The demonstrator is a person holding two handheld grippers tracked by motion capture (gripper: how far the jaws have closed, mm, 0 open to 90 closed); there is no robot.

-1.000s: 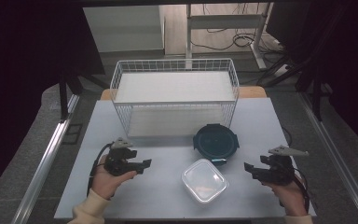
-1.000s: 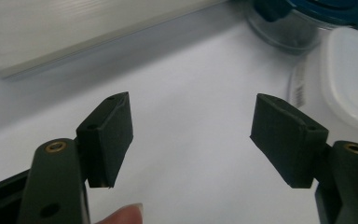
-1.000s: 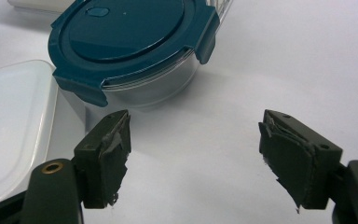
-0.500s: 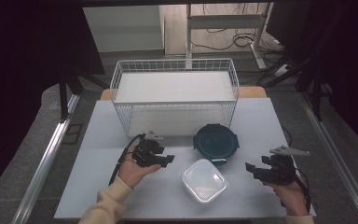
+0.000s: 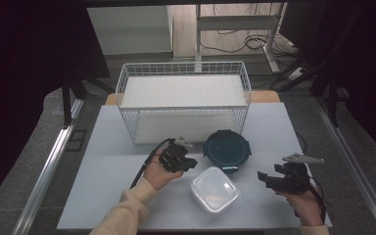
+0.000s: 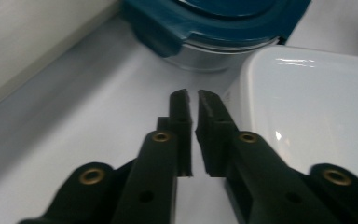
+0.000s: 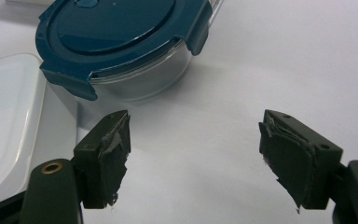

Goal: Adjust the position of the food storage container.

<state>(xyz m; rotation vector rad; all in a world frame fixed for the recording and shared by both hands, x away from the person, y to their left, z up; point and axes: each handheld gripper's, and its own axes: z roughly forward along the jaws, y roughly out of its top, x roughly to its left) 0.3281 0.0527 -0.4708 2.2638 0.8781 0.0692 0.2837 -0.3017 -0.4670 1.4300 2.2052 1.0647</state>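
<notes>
My left gripper (image 5: 192, 163) lies low over the table, pointing right at the gap between two containers. Its jaws have just been closing and now stand shut with nothing between them (image 6: 192, 95). Just past its tips are a round glass container with a dark teal clip lid (image 5: 226, 148) (image 6: 223, 23) and a square container with a white lid (image 5: 214, 190) (image 6: 307, 102). My right gripper (image 5: 265, 178) (image 7: 196, 126) rests open at the right, aimed left at the round container (image 7: 116, 32), with the white lid (image 7: 4, 116) at its left.
A white wire basket (image 5: 183, 105) with a white liner stands at the back middle of the pale table (image 5: 107, 147), just behind the round container. Dark floor, metal rails and a desk frame surround the table.
The left hand has slid right across the table to the two containers, and its jaws have gone from open to shut. The right hand has kept still.
</notes>
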